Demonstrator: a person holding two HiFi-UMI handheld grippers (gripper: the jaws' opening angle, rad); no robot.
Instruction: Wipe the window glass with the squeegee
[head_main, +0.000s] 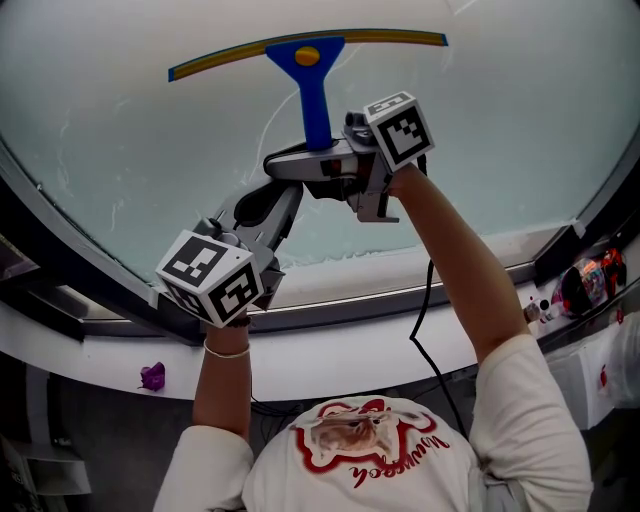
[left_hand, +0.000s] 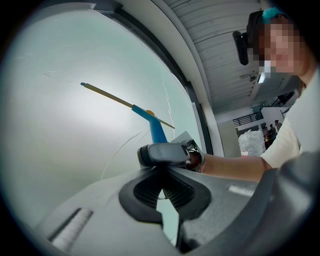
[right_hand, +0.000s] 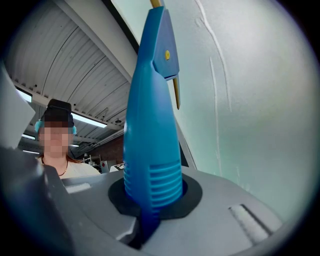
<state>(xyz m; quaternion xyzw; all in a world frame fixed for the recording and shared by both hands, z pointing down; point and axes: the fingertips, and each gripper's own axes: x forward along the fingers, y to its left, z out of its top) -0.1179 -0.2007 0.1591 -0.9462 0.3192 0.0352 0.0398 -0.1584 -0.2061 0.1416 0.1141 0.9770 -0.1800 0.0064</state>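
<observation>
Right claw (right_hand: 150, 212) is clamped on the handle of the blue plastic squeegee (head_main: 313, 95), blade against the pale window glass (head_main: 520, 140). Left claw (left_hand: 163, 186) is pinched together, holding nothing.

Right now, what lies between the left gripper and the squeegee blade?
The right gripper, shut on the squeegee handle; the left gripper view shows it straight ahead, below the blade.

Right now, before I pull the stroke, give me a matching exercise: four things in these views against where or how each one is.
Things:
1 squeegee blade
2 squeegee handle
3 left tool
4 purple object

Places or states:
A clamped in the right tool
B on the white ledge below the window
C up against the window glass
D holding nothing

Pairs: 1-C, 2-A, 3-D, 4-B
</observation>
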